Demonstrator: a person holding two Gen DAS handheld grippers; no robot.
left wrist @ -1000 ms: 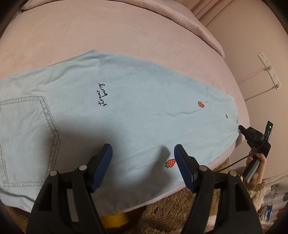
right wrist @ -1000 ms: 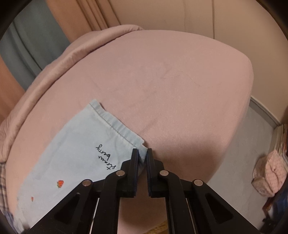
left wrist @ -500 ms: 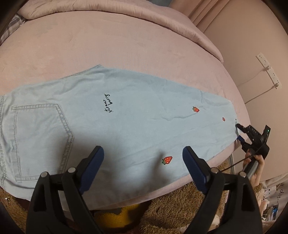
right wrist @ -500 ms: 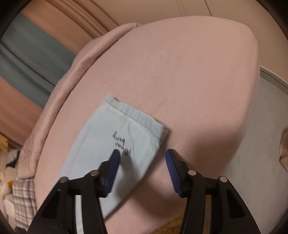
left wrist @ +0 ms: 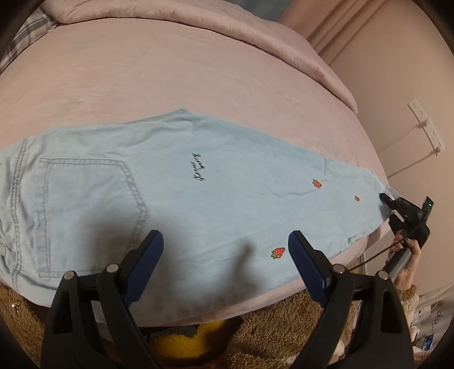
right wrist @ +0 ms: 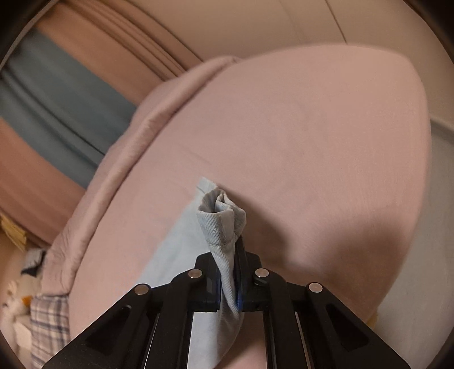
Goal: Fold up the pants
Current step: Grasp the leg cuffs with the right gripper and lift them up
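Light blue denim pants point(left wrist: 176, 198) with small strawberry patches lie flat across the pink bed, back pocket at the left, leg hem at the right. My left gripper point(left wrist: 225, 247) is open and empty, hovering over the near edge of the pants. My right gripper point(right wrist: 228, 255) is shut on the bunched leg hem point(right wrist: 221, 218) and lifts it off the bed. The right gripper also shows in the left wrist view point(left wrist: 397, 210) at the hem end.
A pink bed point(left wrist: 170, 71) with a folded pink duvet point(left wrist: 227, 25) at the back. A brown fuzzy rug point(left wrist: 269, 320) and a yellow object point(left wrist: 181, 340) lie below the near edge. A wall power strip point(left wrist: 425, 125) is at the right.
My right gripper opened, moved in, then shut on the leg hem and raised it. My left gripper opened wider and drew back from the pants toward the bed edge.
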